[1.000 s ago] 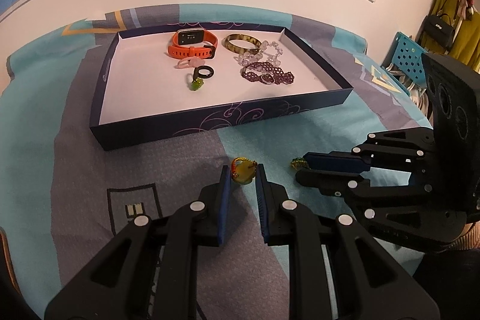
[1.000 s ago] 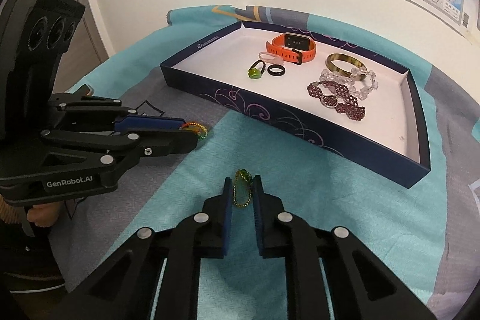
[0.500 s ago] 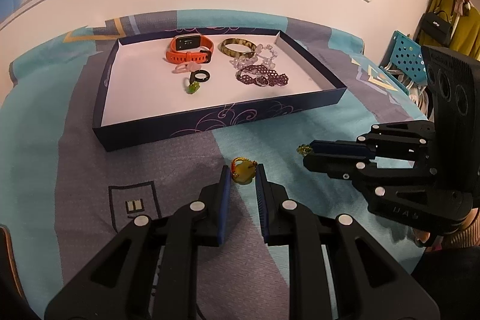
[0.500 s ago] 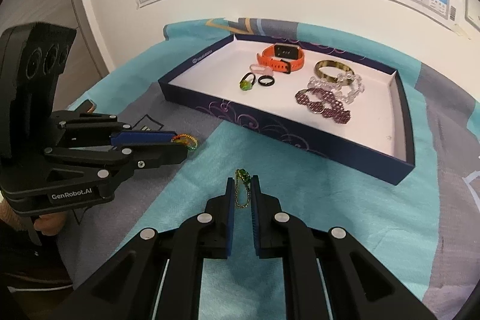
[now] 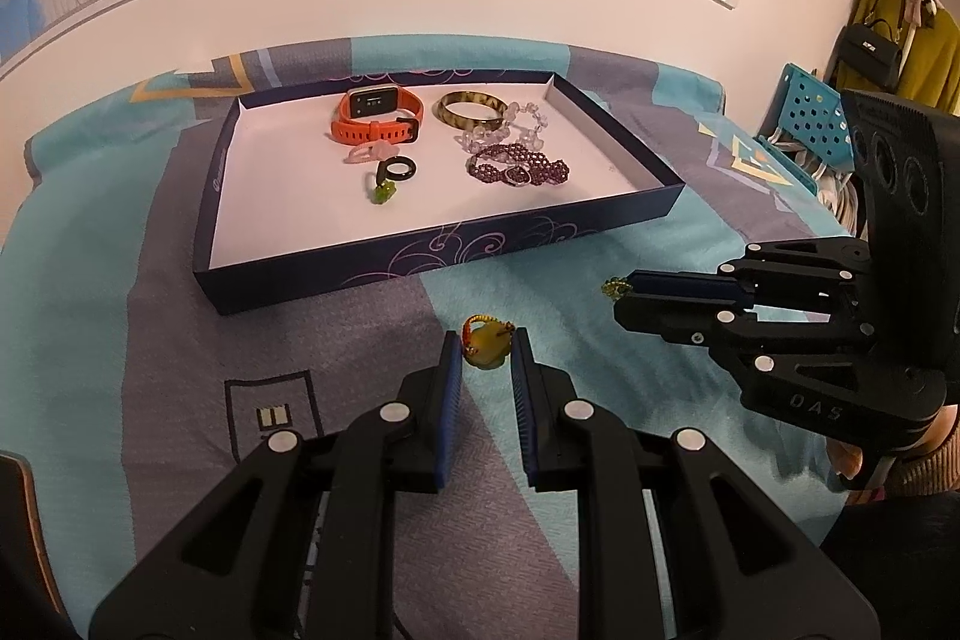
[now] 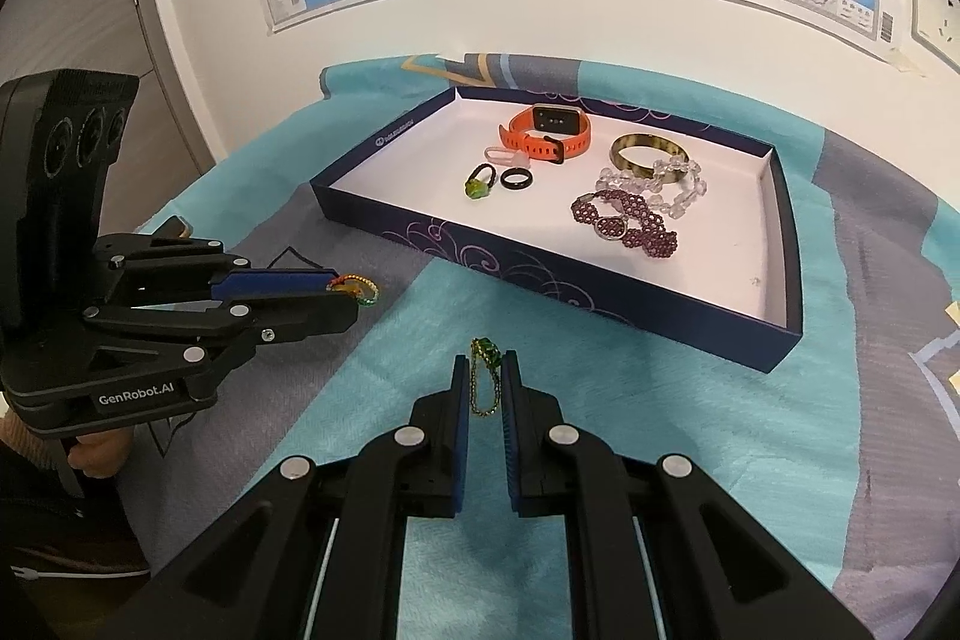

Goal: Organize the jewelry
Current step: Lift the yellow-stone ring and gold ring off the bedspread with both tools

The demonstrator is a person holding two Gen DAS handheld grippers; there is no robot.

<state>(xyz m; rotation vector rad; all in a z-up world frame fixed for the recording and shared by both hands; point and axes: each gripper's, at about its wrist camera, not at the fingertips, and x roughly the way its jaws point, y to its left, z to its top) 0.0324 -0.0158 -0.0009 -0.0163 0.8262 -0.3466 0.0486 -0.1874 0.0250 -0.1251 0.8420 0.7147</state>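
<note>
Left wrist view: the left gripper (image 5: 486, 349), low in the frame, is closed on a yellow beaded ring (image 5: 487, 338) pinched at the tips of its blue pads. Right wrist view, bottom centre: the right gripper (image 6: 485, 370) is nearly closed, clamping a green pendant chain (image 6: 485, 381) that dangles between its pads. Both pieces look light, small and limp or slippery, so I judge a tip pinch on the bead or loop suits best. Beyond, mid-frame, the navy tray (image 5: 420, 256) on the blue bedspread (image 5: 102, 280) holds an orange watch (image 5: 377, 115), bangle (image 5: 471, 109) and beaded bracelets (image 5: 517, 166).
</note>
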